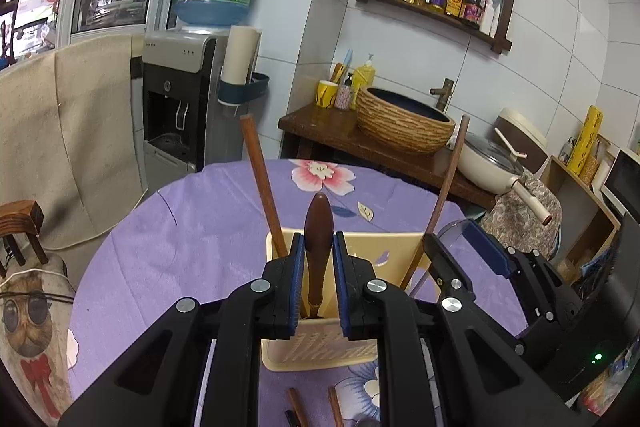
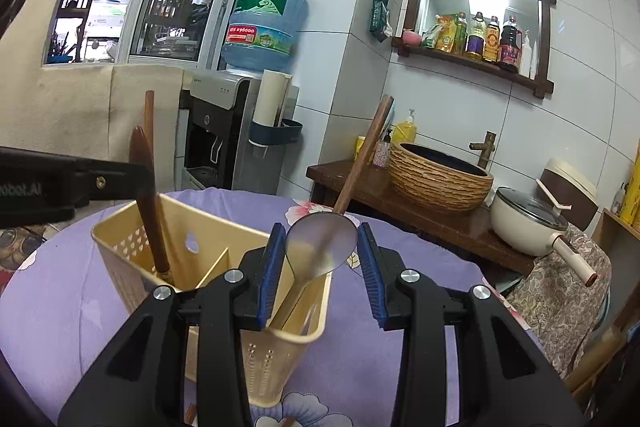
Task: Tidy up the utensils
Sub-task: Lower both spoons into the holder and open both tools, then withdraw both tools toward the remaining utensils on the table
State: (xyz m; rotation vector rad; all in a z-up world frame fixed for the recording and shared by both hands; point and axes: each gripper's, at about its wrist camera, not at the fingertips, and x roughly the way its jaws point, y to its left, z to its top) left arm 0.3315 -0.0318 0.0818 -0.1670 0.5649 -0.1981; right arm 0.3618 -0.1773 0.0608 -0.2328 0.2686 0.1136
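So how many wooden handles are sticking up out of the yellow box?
3. A reddish-brown stick leans at the left of the yellow box, a dark rounded handle stands in the middle, and a thin brown stick leans at the right. Shorter ones may hide inside.

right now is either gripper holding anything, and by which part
The left gripper pinches the brown wooden handle, mid-length, of a utensil standing in the caddy. The right gripper is open around the metal spoon, holding nothing.
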